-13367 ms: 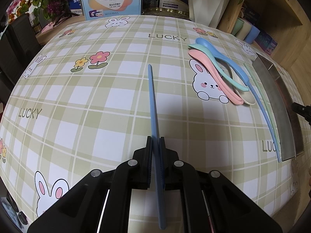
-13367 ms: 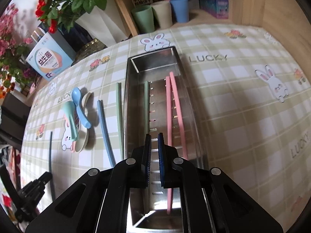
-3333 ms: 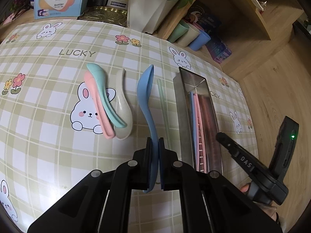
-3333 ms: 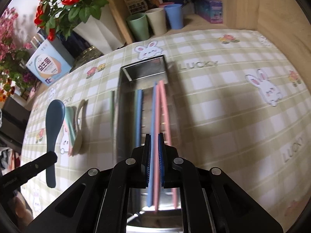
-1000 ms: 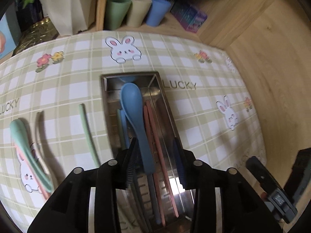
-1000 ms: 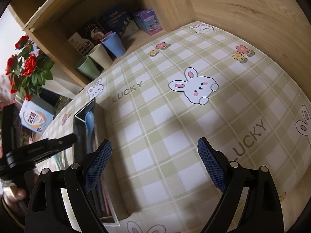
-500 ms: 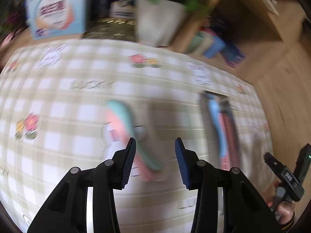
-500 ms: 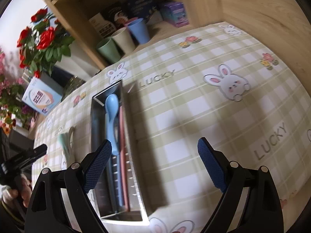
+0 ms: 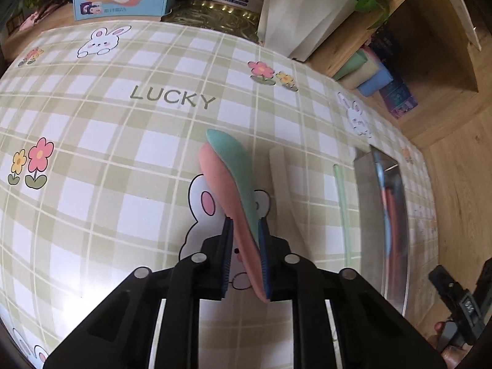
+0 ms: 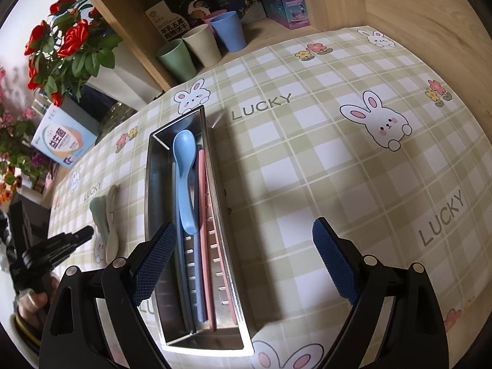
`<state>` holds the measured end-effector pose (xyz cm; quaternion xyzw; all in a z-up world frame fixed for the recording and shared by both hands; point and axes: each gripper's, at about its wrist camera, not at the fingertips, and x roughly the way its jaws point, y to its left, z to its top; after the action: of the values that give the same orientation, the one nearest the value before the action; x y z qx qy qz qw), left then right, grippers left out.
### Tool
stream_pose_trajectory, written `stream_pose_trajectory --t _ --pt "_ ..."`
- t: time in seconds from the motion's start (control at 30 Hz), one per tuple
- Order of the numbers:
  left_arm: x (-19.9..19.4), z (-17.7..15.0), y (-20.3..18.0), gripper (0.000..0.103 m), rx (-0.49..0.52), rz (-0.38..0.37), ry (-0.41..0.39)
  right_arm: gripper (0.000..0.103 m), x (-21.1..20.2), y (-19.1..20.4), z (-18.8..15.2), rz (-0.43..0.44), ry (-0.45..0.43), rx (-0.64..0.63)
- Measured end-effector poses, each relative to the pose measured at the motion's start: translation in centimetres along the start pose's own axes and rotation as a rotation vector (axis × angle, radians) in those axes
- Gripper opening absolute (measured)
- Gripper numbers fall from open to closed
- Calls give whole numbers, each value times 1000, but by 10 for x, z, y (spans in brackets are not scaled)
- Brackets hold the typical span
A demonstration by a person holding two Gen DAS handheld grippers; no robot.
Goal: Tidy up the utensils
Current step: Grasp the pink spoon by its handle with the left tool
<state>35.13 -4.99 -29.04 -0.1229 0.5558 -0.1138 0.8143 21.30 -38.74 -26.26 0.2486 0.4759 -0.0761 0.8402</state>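
left gripper (image 9: 244, 258): jaws closing around stacked pink spoon (image 9: 221, 184) and mint spoon (image 9: 238, 166) on the checked tablecloth (image 9: 123, 160) | right gripper (image 10: 243, 264): spread wide, empty | blue spoon (image 10: 184, 166) lies in steel tray (image 10: 229, 279)

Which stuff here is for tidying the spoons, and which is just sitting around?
For the job:
- metal tray
- blue spoon in the tray
- pink spoon and green spoon, between the closing left hand-held gripper pads
- cream spoon
- green chopstick

Just lying about:
- cups
- flowers
- boxes
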Motion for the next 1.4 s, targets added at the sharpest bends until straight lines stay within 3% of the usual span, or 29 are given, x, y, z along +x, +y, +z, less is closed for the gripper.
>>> stream_pose_trajectory --t 0.23,0.77,0.9,0.97,1.17,1.4 --pt "13 -4 8 14 26 45 8 87 4 3 1 -9 7 -4" --pt "26 2 -21 16 174 79 -20 87 5 11 4 -15 10 -22" --pt "30 6 -25 24 171 98 -32 87 5 13 4 -14 11 -27" --pt "31 8 -26 33 173 117 -35 87 4 14 4 -12 8 -30" --pt "33 11 -26 35 139 83 -30 87 1 14 5 -14 3 -27" --pt "35 9 -34 35 180 127 -45 87 1 13 4 -16 3 -24"
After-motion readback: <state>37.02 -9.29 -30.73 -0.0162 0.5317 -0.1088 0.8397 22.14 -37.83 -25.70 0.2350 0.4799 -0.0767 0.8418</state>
